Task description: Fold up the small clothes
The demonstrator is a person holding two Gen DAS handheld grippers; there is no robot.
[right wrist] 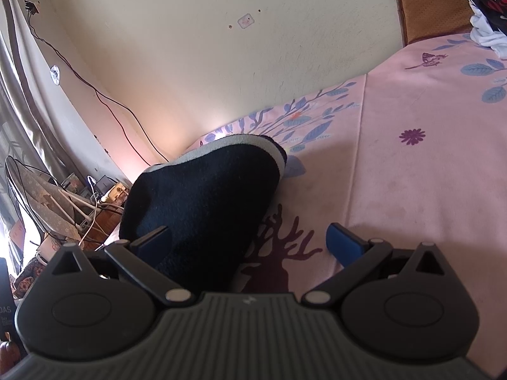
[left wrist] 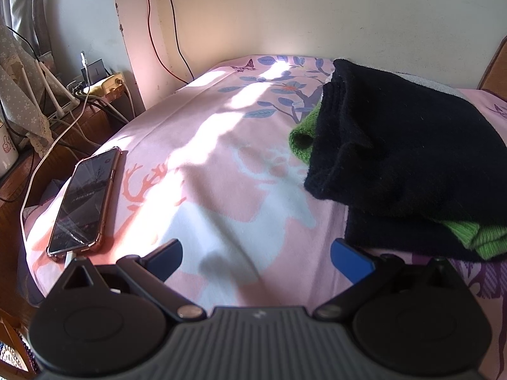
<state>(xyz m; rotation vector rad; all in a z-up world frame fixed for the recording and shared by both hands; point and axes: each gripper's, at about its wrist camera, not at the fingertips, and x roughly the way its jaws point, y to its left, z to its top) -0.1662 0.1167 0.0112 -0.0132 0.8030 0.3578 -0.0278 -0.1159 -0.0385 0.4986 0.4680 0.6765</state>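
A black knitted garment (left wrist: pixel 396 145) lies folded in a heap on the pink bed sheet (left wrist: pixel 196 145), on top of a green knitted garment (left wrist: pixel 304 139) that pokes out at its left and lower right. My left gripper (left wrist: pixel 256 258) is open and empty, low over the sheet, just left of the heap. In the right wrist view the black garment (right wrist: pixel 202 202) with a grey trim shows at centre left. My right gripper (right wrist: pixel 248 243) is open and empty, its left finger over the garment's near edge.
A phone (left wrist: pixel 84 202) in a clear case lies on the bed's left edge with a cable. A side table (left wrist: pixel 63 117) with a router and wires stands to the left. A wall is behind. More clothes (right wrist: pixel 488 9) lie at the far right.
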